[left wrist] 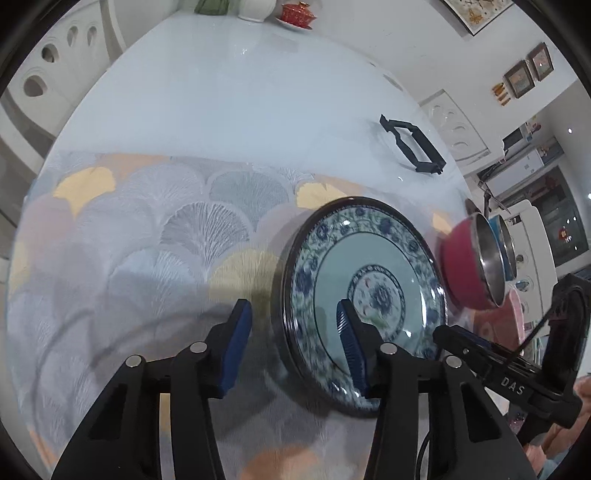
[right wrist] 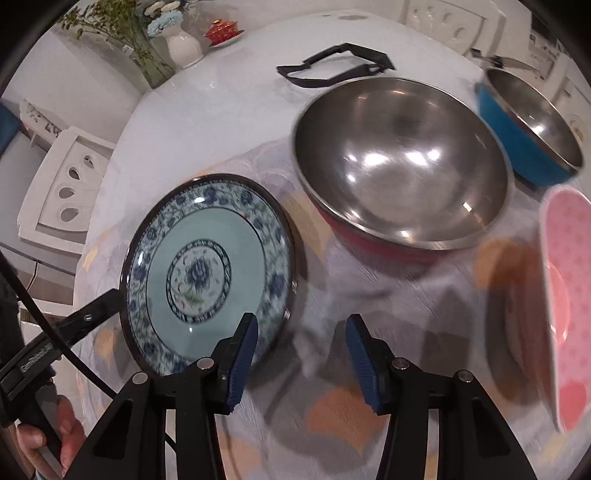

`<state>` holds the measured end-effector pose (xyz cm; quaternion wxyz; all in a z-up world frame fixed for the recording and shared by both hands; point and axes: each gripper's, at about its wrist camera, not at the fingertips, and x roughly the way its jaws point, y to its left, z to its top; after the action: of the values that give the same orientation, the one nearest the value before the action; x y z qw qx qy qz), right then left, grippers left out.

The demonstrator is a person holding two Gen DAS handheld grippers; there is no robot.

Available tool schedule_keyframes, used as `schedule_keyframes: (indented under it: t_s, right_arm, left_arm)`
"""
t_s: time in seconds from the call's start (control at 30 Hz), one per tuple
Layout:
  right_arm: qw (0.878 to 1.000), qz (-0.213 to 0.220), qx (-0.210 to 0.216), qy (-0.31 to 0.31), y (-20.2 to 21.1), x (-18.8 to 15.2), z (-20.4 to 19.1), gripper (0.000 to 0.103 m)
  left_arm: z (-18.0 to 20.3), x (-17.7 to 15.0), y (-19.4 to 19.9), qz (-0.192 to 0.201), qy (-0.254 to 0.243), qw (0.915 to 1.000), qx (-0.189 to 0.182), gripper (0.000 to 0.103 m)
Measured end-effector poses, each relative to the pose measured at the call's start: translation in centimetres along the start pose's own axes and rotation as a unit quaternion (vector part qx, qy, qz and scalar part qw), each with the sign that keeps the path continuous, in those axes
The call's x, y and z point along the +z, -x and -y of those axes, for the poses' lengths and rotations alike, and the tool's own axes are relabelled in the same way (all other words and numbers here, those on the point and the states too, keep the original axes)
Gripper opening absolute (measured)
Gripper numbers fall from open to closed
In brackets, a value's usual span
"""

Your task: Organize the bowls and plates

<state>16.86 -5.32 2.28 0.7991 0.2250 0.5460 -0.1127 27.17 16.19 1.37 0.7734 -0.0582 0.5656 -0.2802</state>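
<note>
Now both grippers hang wide and empty: left gripper (left wrist: 293, 347), right gripper (right wrist: 301, 360). At ten o'clock of the right one lies the blue-flowered round ceramic plate (right wrist: 207, 273); the red steel-lined bowl (right wrist: 399, 166) sits at one o'clock.

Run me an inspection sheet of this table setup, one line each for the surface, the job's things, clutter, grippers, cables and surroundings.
Surface: round white table, with a fan-patterned cloth over its near part.
Job's things: blue floral plate beside the red bowl; blue bowl behind it; pink plate at the right edge. All sit apart, none stacked.
Clutter: black frame piece, white vase, red lidded cup on a saucer.
Grippers: left gripper open, straddling the floral plate's near rim; right gripper open over bare cloth, holding nothing.
Cables: black cable running past the left gripper.
Surroundings: white chairs, framed pictures on the wall.
</note>
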Motion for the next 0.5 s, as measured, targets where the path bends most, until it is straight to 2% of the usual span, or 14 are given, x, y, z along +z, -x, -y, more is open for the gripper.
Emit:
schedule_keyframes:
  t_s: [0.1, 0.13, 0.17, 0.23, 0.4, 0.43, 0.5]
  right_arm:
    - [1.000, 0.004, 0.001, 0.015, -0.7, 0.5, -0.7, 0.047]
    - [1.000, 0.002, 0.004, 0.017, -0.9, 0.6, -0.7, 0.046]
    - [1.000, -0.001, 0.004, 0.019, -1.1, 0.6, -0.8, 0.044]
    - [1.000, -0.006, -0.005, 0.023, -1.5, 0.6, -0.9, 0.042]
    - [0.999, -0.002, -0.013, 0.051, -1.8, 0.7, -1.5, 0.036]
    - [0.998, -0.003, -0.010, 0.059, -1.9, 0.7, -1.8, 0.031]
    - [0.997, -0.002, -0.020, 0.079, -1.7, 0.5, -2.5, 0.030]
  left_arm:
    - [-0.2, 0.3, -0.5, 0.003, 0.001, 1.0000, 0.000, 0.035]
    - [-0.2, 0.4, -0.6, 0.005, 0.001, 1.0000, 0.000, 0.031]
    - [-0.1, 0.5, -0.6, 0.005, -0.003, 1.0000, -0.004, 0.022]
    - [0.0, 0.6, -0.7, 0.003, -0.013, 0.9999, -0.005, 0.016]
    - [0.3, 0.5, -1.2, 0.006, -0.026, 0.9996, -0.010, 0.013]
    - [0.5, 0.4, -1.2, 0.008, -0.032, 0.9994, -0.005, 0.013]
    - [0.8, 0.1, -0.8, 0.013, -0.045, 0.9989, 0.004, 0.014]
